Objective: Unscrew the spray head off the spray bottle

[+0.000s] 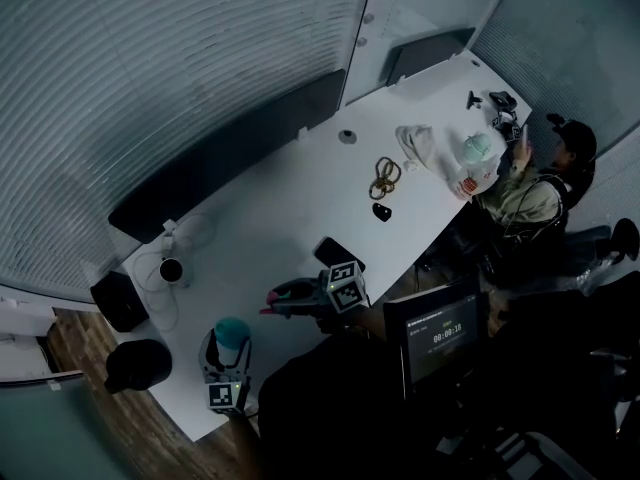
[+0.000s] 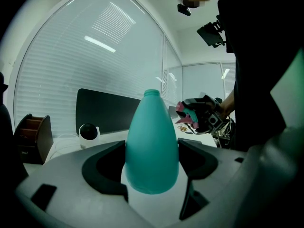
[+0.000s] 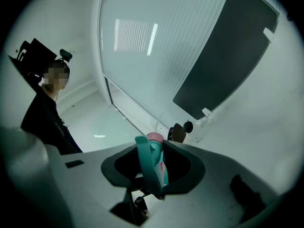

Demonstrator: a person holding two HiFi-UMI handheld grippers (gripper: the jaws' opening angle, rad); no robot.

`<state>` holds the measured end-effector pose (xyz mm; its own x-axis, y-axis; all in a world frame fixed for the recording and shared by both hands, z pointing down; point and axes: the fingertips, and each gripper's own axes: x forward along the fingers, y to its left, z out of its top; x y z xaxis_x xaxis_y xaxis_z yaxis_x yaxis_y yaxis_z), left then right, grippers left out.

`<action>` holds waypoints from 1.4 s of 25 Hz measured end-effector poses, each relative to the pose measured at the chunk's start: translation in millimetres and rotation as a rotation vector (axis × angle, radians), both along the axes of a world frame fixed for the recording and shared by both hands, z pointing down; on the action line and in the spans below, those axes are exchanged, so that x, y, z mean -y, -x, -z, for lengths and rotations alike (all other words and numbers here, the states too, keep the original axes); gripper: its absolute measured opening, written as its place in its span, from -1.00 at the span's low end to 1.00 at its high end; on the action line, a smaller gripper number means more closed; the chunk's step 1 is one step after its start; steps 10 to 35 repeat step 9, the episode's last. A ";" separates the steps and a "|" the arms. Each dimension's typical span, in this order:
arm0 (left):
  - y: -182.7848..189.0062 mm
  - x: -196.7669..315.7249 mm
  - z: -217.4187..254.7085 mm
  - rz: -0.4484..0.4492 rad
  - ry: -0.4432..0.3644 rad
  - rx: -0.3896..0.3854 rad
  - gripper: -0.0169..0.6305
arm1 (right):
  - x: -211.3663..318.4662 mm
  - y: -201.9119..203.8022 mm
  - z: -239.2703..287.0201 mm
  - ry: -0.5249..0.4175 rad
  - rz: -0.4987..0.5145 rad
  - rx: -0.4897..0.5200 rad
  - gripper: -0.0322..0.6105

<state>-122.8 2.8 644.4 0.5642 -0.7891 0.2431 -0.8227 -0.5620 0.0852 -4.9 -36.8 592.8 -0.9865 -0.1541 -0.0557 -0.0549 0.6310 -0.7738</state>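
The teal spray bottle (image 2: 152, 146) stands upright between the jaws of my left gripper (image 2: 152, 172), which is shut on its body. Its neck (image 2: 152, 93) is bare, with no head on it. In the head view this bottle (image 1: 232, 332) sits at the table's near left end with my left gripper (image 1: 230, 356) around it. My right gripper (image 1: 286, 298) hovers apart to the right, shut on the detached teal and pink spray head (image 1: 273, 296). The right gripper view shows the spray head (image 3: 153, 167) clamped between the jaws of my right gripper (image 3: 154, 177).
The long white table (image 1: 290, 208) holds a phone (image 1: 334, 250), metal rings (image 1: 385, 176), a small black item (image 1: 381, 211), a round camera (image 1: 172, 269), a black box (image 1: 118, 300) and a black cap (image 1: 138, 364). A person (image 1: 540, 193) sits at the far end. A timer screen (image 1: 440, 336) is at the right.
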 end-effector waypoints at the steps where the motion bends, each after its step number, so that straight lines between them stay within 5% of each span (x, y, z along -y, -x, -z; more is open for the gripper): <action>1: -0.3 0.5 -0.8 -0.002 -0.001 0.001 0.14 | 0.1 0.2 0.8 0.003 -0.002 0.001 -0.50; 35: -4.7 7.0 -1.6 -0.016 0.005 0.013 0.14 | 2.1 -0.6 -5.1 0.006 -0.003 -0.012 -0.50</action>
